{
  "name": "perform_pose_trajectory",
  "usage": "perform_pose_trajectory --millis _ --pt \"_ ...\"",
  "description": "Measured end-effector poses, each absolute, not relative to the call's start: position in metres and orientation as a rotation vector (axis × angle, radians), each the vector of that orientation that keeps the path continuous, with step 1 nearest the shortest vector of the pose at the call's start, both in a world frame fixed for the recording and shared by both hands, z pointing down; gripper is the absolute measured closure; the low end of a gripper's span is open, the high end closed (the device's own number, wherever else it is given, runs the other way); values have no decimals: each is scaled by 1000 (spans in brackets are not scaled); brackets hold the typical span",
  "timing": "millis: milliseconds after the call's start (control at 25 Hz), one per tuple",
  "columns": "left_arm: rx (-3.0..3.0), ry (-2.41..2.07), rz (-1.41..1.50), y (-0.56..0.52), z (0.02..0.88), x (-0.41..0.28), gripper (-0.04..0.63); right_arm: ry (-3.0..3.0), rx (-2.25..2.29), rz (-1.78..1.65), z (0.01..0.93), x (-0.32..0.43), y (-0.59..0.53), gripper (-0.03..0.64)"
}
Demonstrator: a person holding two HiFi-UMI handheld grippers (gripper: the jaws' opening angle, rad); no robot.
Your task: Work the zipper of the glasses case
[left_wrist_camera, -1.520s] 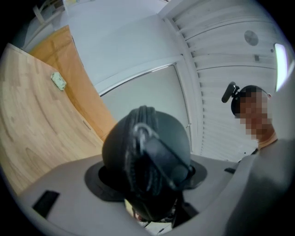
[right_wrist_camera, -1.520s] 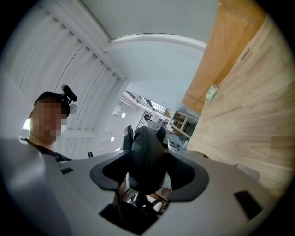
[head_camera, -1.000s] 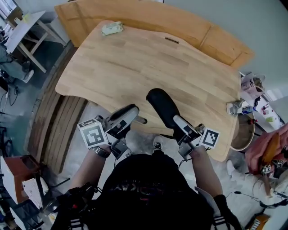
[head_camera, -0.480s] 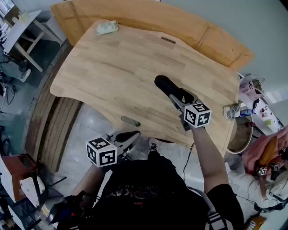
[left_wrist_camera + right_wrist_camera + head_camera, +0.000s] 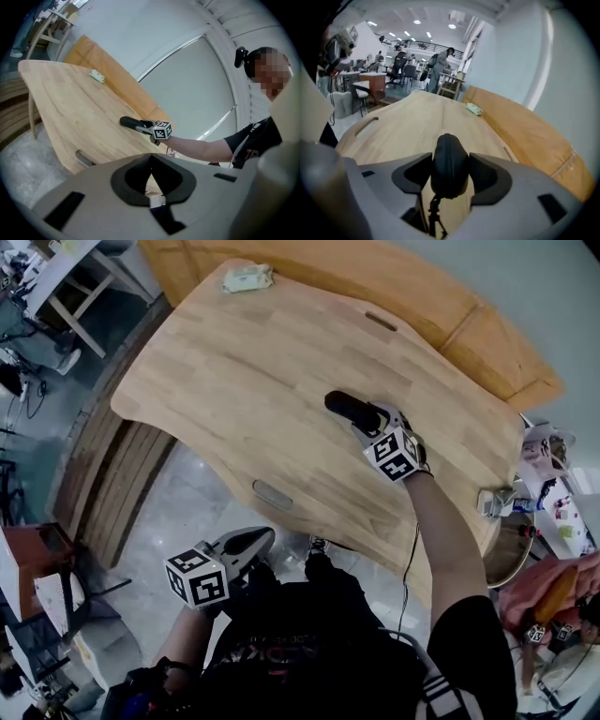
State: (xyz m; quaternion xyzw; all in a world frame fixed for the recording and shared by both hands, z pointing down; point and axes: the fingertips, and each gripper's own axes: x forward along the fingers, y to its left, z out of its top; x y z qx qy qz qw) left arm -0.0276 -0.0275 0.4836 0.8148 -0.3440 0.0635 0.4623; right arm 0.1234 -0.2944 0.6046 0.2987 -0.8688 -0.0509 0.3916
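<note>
- The jaws of the right gripper [image 5: 364, 424] are seen clamped on the glasses case [image 5: 449, 161], one dark pad pressed to each long side.
- The black case is held on edge, its near end seated between the pads and its rounded far end projecting beyond the fingertips, pointing away along the table.
- A thin dark pull or cord [image 5: 434, 208] is seen hanging below the near end of the case, just under the jaws.
- In the head view the case [image 5: 343, 407] is placed over the middle of the wooden table [image 5: 225, 381]; whether it touches the top cannot be told.
- The jaws of the left gripper [image 5: 151, 172] are closed together with nothing between them.
- That gripper [image 5: 253, 540] is held low, off the near edge of the table and well apart from the case.
- A slot [image 5: 272, 494] is cut into the table top near its near edge, between the two grippers.
- A small pale green packet [image 5: 247, 277] is lying at the far edge of the table, well apart from the case.
- A second wooden board [image 5: 441, 296] is set just beyond the table.
</note>
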Motion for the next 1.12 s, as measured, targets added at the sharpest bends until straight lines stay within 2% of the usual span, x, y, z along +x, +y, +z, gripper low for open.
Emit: perform_pose_trajectory --millis 320,1120 --pt "1941 -905 139 -35 490 -25 584 -2151 613 -302 634 111 -325 354" --pt "1906 -860 124 -43 491 -23 584 -2032 575 -329 666 123 -317 339"
